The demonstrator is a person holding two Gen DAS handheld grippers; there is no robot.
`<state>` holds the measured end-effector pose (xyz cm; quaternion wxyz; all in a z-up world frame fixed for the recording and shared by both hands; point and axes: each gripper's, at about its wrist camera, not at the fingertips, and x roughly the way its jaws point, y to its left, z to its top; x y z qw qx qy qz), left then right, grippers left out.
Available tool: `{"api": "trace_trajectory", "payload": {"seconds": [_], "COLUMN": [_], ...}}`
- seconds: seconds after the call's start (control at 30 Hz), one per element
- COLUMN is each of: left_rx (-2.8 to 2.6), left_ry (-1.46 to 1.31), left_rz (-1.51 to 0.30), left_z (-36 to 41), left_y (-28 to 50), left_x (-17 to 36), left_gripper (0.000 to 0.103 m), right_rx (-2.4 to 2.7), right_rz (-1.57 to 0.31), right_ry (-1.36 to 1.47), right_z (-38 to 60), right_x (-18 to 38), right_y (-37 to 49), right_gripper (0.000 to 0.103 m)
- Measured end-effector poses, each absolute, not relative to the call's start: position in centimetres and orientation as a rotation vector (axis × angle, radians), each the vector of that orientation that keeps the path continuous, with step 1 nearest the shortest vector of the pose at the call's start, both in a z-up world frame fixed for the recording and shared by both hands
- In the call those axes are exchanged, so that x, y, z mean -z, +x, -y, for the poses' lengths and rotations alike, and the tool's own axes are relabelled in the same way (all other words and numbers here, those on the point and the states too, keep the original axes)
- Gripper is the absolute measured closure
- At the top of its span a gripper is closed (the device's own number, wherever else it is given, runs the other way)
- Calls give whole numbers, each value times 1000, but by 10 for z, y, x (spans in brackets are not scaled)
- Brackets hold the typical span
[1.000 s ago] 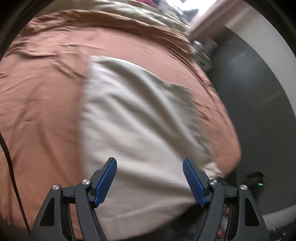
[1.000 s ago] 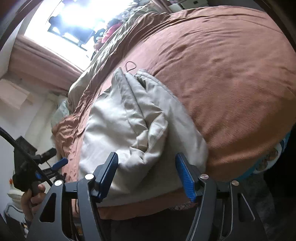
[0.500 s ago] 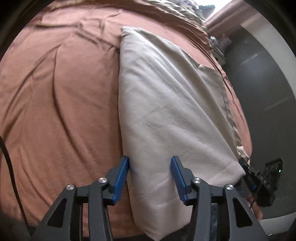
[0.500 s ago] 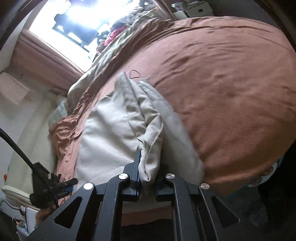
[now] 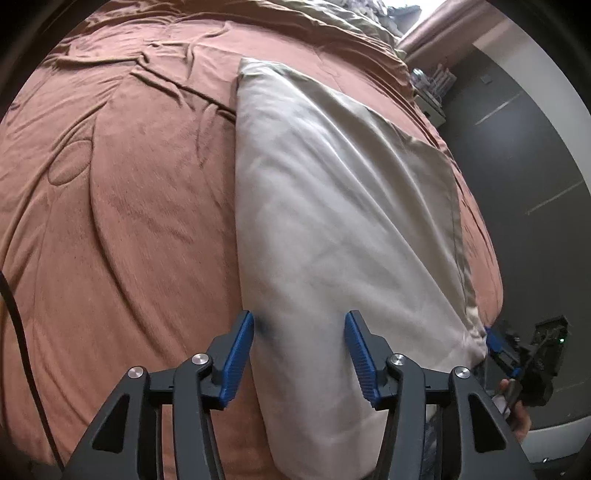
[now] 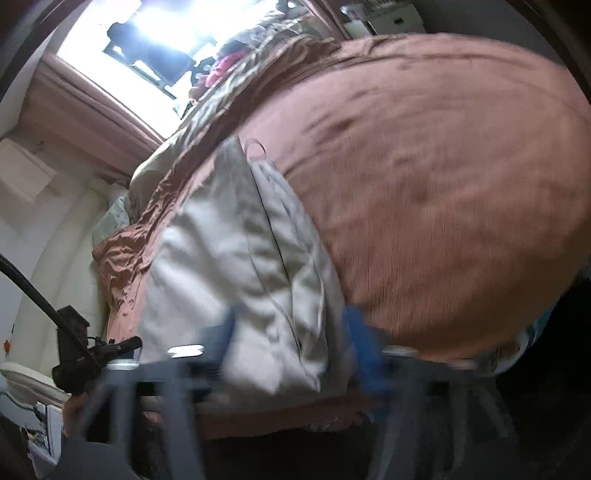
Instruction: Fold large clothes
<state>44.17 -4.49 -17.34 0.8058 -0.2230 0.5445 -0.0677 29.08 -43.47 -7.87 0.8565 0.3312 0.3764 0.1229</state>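
Left claw (image 5: 299,343): nearest in the left wrist view; blue pads stand apart over the near left edge of the garment, having just widened a little; cloth lies between them but the pads do not press it, so nothing is gripped.

Right claw (image 6: 291,332): blurred in the right wrist view; its jaws have just sprung wide, with a bunched end of the cloth between them and no pinch visible, so it reads as open, cloth let go.

Pale grey garment (image 5: 332,206): the task's thing, a large item lying as a long strip on the bed, near end at the bed's edge by the claws, far corner pointing toward the window end.

Layers: from the right wrist view the garment (image 6: 243,258) shows several stacked, crumpled thicknesses, with a small cord loop at its far corner.

Rust-brown bedspread (image 5: 122,206): soft and rumpled, wide open space to one side of the garment.

Far end: an olive quilt (image 5: 332,18) and a bright window (image 6: 166,29).

Step in hand: likely taking fresh holds for the next fold.

Doing it well: pinch all layers at both near corners together, lift evenly, and lay edge to edge without dragging the bedspread.
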Motion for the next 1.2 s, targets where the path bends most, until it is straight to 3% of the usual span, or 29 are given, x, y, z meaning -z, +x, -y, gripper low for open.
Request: {"api": "trace_trajectory", "payload": {"seconds": [0.57, 0.8, 0.87, 1.13, 1.2], "left_rx": [116, 99, 99, 104, 108], "left_ry": [-474, -464, -456, -439, -439], "left_rz": [-1146, -1132, -1130, -1125, -1123], "left_z": [27, 22, 20, 20, 21], "left_y": [504, 532, 540, 559, 559], "left_x": [177, 176, 178, 181, 182], "left_gripper": [49, 49, 49, 49, 49], "right_rx": [-374, -301, -258, -163, -163], "right_rz": [-947, -1047, -1061, -1065, -1084], "right_ry": [365, 272, 255, 319, 306], "right_z": [389, 340, 332, 327, 321], "right_x": [24, 29, 35, 45, 54], "right_y": [444, 512, 528, 571, 573], "right_gripper": [28, 30, 59, 87, 88]}}
